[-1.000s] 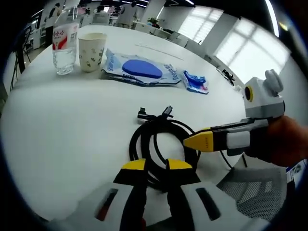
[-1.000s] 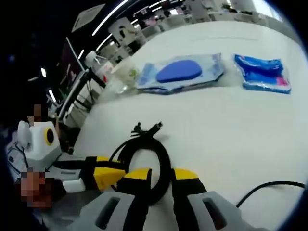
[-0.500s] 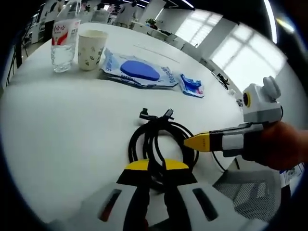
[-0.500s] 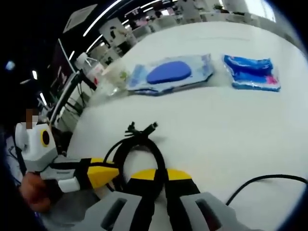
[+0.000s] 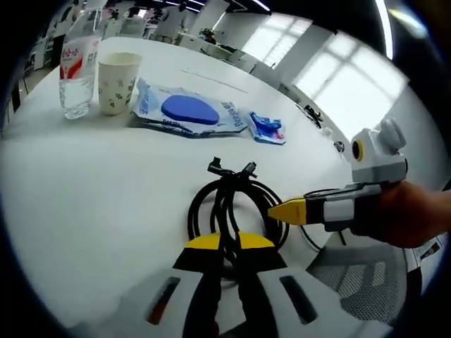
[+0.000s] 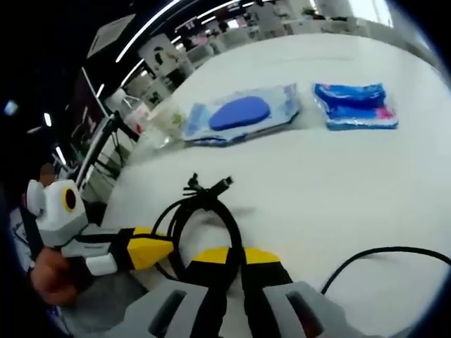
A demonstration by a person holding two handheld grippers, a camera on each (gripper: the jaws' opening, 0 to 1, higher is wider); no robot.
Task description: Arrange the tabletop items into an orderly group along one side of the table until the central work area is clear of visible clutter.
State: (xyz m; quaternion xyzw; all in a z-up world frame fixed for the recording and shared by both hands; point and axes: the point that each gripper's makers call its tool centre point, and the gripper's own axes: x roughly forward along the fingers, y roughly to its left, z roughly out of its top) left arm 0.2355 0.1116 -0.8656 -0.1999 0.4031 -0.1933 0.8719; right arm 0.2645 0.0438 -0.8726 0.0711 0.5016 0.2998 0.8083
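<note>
A coiled black cable (image 5: 232, 201) lies on the white table (image 5: 84, 183), its plugs pointing away from me. My left gripper (image 5: 230, 243) is shut on the coil's near edge, the strands pinched between the yellow tips. My right gripper (image 5: 290, 210) reaches in from the right and touches the coil's right side. In the right gripper view the same cable (image 6: 204, 211) runs between the jaws of my right gripper (image 6: 236, 255), which is shut on it. There my left gripper (image 6: 153, 248) comes in from the left, against the coil.
Along the far side stand a water bottle (image 5: 73, 74), a paper cup (image 5: 114, 83), a blue wipes pack (image 5: 184, 113) and a small blue packet (image 5: 266, 128). A second thin black cable (image 6: 380, 253) curves off the table edge. A mesh chair (image 5: 359, 282) stands close by.
Both grippers' jaws have closed from a small gap onto the cable coil. Both views have shifted slightly.
</note>
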